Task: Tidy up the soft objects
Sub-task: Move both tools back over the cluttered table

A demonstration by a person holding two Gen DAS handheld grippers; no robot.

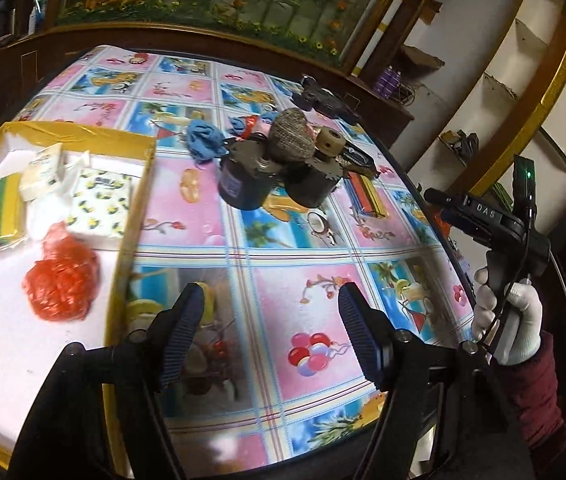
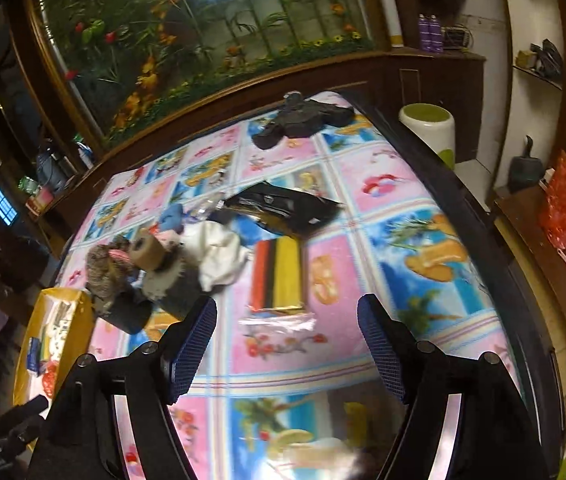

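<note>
Left gripper (image 1: 271,336) and right gripper (image 2: 287,348): both spread, empty. Red mesh bundle (image 1: 61,284) in yellow-rimmed tray (image 1: 83,132), near left; tiny, blurred from right wrist. White cloth (image 2: 221,256) only there, mid-table.

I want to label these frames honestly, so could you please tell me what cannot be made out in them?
- Left wrist view: the yellow tray is cut off by the left edge, so its full contents are unseen.
- Left wrist view: the white cloth is hidden behind the dark cans.
- Right wrist view: the tray's contents are too small and distorted.
- Right wrist view: the table's near edge is blurred.
</note>
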